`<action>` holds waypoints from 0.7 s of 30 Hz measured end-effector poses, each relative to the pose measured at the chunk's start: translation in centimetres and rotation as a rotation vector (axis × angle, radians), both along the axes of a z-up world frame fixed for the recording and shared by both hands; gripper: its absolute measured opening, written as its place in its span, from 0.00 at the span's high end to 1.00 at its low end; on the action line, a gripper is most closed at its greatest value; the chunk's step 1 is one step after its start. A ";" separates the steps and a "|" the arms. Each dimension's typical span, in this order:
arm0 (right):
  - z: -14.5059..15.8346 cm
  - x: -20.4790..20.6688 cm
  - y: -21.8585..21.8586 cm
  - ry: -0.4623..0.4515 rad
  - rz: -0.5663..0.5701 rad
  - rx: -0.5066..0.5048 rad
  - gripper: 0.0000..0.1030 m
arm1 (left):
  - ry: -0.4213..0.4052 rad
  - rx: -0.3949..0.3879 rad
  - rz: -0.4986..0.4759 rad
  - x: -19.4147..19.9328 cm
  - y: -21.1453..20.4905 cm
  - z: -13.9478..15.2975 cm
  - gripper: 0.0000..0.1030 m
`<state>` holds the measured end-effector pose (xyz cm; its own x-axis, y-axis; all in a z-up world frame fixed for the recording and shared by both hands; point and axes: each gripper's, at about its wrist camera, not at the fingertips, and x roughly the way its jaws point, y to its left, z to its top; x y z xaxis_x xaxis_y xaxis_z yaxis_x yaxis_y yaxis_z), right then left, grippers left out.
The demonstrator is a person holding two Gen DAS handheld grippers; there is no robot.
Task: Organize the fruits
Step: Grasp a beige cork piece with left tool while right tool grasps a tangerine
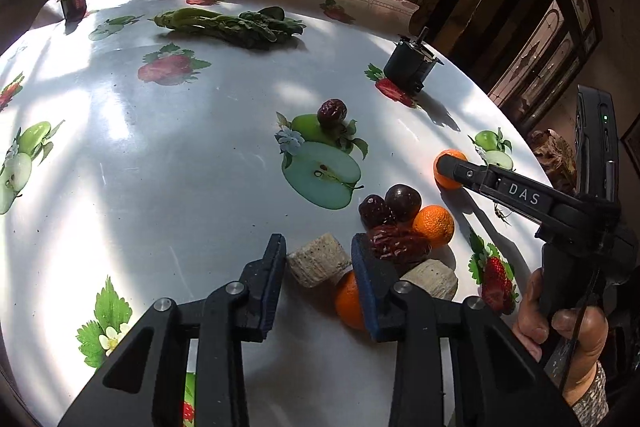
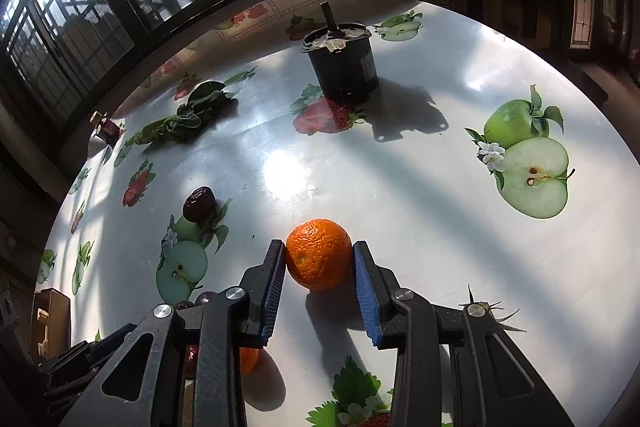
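Left wrist view shows the letters "DAS" in white on the arm of the right claw, which reaches in from 3 o'clock with a hand on its grip. That right claw is clamped on an orange; the right wrist view shows both blue pads pressed against its sides, the fruit resting on the table.

The left claw sits at 6 o'clock with a pale cork-like block between its pads. The left pad touches the block; whether the right pad presses on it I cannot tell.

Counted in the left view: three oranges, one in the right claw, one at the pile's 3 o'clock side, one partly behind the left claw's right finger. Four dark wrinkled or round fruits: three bunched just beyond the left claw, one alone toward 12 o'clock. Two pale blocks, the second beside the pile. One bunch of greens, one black motor, one small bottle lie farther off.
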<state>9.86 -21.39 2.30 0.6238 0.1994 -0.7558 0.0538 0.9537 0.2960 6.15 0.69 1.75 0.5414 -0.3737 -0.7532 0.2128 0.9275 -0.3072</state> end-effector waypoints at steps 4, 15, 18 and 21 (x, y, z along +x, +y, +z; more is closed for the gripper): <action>0.1 -0.2 0.2 -0.011 -0.005 -0.011 0.66 | -0.033 0.040 -0.010 -0.3 -0.3 0.2 0.68; 1.5 -1.6 -0.6 -0.064 -0.055 0.009 0.66 | -0.135 0.092 0.039 -2.4 0.7 3.4 0.68; 2.2 -2.3 -0.3 -0.091 -0.049 -0.011 0.66 | -0.192 0.072 0.082 -5.1 2.5 5.8 0.68; 3.0 -3.1 0.7 -0.111 -0.036 -0.029 0.66 | -0.228 0.077 0.139 -8.4 5.8 7.7 0.68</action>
